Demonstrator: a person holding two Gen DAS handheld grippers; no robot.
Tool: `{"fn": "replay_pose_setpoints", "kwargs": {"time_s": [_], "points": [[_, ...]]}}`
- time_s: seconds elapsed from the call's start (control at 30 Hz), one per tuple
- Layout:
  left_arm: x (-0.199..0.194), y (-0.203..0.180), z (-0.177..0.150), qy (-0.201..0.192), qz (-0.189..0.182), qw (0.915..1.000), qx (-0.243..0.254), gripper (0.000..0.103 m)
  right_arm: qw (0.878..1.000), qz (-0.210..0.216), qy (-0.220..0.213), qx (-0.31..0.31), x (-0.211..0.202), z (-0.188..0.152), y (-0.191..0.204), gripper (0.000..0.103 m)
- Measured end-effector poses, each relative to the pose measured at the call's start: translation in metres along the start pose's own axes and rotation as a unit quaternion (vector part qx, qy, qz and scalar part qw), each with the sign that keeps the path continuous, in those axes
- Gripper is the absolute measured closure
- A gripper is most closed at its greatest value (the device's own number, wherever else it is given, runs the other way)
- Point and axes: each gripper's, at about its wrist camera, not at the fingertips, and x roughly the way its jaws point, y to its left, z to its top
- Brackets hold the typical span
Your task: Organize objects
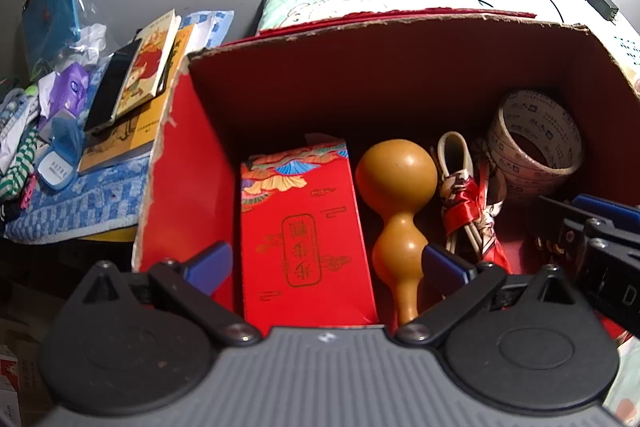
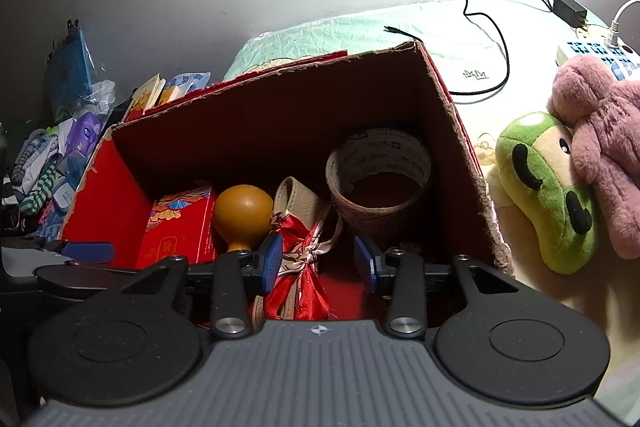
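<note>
So, an open cardboard box [image 1: 192, 163] with red outer walls and ragged torn rims is being looked into by both grippers. Four things are packed along its floor: a red gift box [image 1: 304, 231] with gold characters that can't really be read from this angle, a tan gourd [image 1: 396, 187] lying just beside it, a bundle of straps tied with red ribbon [image 1: 468, 203], and a roll of printed packing tape [image 1: 536, 147] pushed into the far right corner. The tape's print is too small to be made out.

The left gripper [image 1: 326, 263] is held spread wide with nothing between its blue pads, hanging over the gift box and the gourd's narrow end. The right gripper [image 2: 318, 261] is likewise parted and empty, positioned above the ribbon bundle, with the tape roll just beyond its right finger. A bit of bare red floor is left in front of the tape roll; elsewhere the contents are touching or nearly so.

Outside, to the left, a stack of books [image 1: 140, 87] with a dark phone [image 1: 110, 87] on top is crowded by a clutter of packets and cloth on a blue checked towel [image 1: 80, 199]. To the right, a green plush toy [image 2: 548, 191] and a pink plush [image 2: 600, 143] are pressed near the box wall, and a black charger with its cable [image 2: 500, 27] is lying on the bedding behind.
</note>
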Motion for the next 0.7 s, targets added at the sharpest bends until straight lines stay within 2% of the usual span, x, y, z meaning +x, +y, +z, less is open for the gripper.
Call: {"fn": "replay_pose_setpoints", "kwargs": {"time_s": [0.7], "points": [[0.0008,-0.0013,-0.0009,0.003,0.005,1.0,0.005,0.003,1.0,-0.002,0.004,-0.01,0.004,-0.0007,0.0017,0.063]]}}
